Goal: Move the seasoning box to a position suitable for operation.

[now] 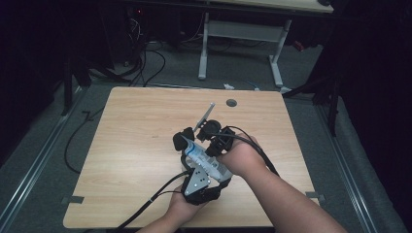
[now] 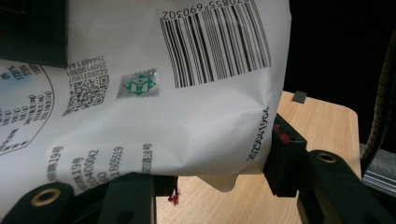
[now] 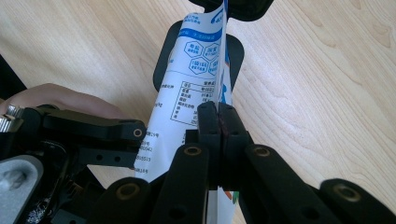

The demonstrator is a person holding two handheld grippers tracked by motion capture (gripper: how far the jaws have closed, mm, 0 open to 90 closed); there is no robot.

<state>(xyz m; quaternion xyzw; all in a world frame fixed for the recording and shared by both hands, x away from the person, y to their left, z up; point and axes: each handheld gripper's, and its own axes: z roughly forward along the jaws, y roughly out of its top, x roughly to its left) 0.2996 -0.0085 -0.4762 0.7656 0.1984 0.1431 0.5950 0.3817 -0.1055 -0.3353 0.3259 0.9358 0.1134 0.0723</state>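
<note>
1. Both sets of jaws are clamped on one white pouch (image 1: 201,158), held above the near middle of the table (image 1: 131,145).
2. Right gripper (image 3: 218,122) has its jaws pressed flat together on a thin edge of the pouch (image 3: 198,70), blue print and small tables of text running away from the pinch.
3. Left gripper (image 2: 212,184) grips from below: its jaws sit wide, one at each side of the pouch's lower edge, with the pouch (image 2: 187,116) bulging between them, barcode and a small green stamp in plain sight.
4. From the high view, left gripper (image 1: 187,160) comes in from the near side and right gripper (image 1: 206,145) from the right, just beside each other, hands almost touching.
5. A round grey grommet (image 1: 231,103) sits at the table's far edge, well apart from the action.
</note>
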